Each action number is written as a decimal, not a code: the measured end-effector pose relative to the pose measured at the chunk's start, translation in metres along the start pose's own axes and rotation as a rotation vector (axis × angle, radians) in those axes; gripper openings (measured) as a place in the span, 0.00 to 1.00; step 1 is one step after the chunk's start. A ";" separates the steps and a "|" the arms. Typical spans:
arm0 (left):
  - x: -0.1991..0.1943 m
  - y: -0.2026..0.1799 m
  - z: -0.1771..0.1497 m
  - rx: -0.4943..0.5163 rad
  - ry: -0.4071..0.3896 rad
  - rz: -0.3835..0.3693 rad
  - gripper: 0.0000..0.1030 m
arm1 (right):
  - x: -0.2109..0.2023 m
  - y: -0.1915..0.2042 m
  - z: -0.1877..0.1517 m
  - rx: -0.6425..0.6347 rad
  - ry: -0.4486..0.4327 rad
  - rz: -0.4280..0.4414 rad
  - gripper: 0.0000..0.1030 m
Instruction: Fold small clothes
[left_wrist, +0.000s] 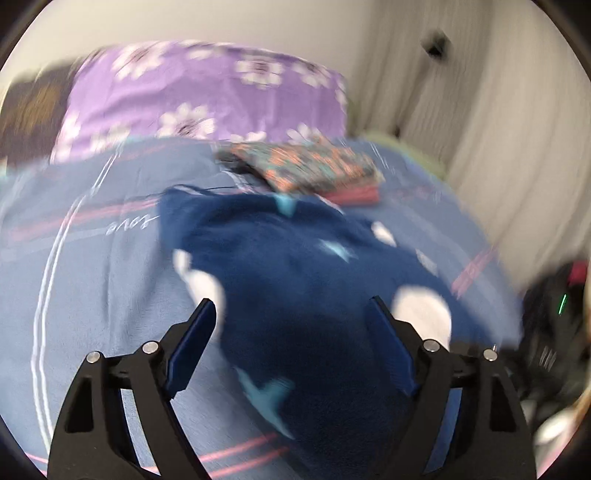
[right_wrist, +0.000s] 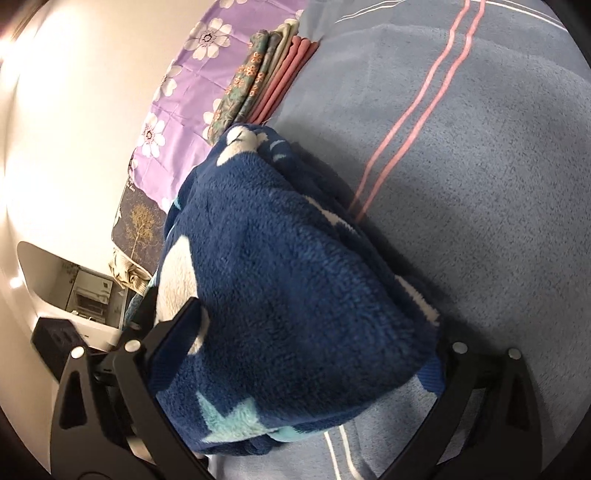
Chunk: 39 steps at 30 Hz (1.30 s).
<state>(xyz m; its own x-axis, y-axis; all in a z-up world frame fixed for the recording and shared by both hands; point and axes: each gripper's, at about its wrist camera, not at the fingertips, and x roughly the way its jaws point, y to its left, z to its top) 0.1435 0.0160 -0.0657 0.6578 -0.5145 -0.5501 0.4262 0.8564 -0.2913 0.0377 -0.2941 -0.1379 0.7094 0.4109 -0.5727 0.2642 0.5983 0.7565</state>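
In my left wrist view the left tongs (left_wrist: 291, 314) stand spread wide with nothing pinched, and the blue fleece garment (left_wrist: 295, 280) lies on the bed (left_wrist: 74, 266) just ahead of them, filling the centre and running toward the upper left of the frame. In my right wrist view the right tongs (right_wrist: 314, 325) gape fully, the folded fleece bulging between the fingers; I cannot tell whether they touch it. I judge the right tongs nearer.
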 end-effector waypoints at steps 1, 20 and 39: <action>0.002 0.017 0.006 -0.058 -0.010 0.012 0.82 | -0.002 0.000 0.000 0.000 0.005 0.001 0.98; 0.126 0.091 0.049 -0.264 0.132 -0.205 0.63 | 0.002 0.009 0.016 -0.087 0.057 0.022 0.85; -0.054 0.144 0.209 -0.134 -0.248 0.156 0.46 | 0.068 0.264 0.141 -0.649 0.039 0.215 0.59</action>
<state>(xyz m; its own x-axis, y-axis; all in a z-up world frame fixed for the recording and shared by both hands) 0.2994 0.1584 0.0854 0.8471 -0.3574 -0.3933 0.2337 0.9152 -0.3282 0.2478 -0.2050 0.0675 0.6746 0.5843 -0.4511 -0.3338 0.7865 0.5196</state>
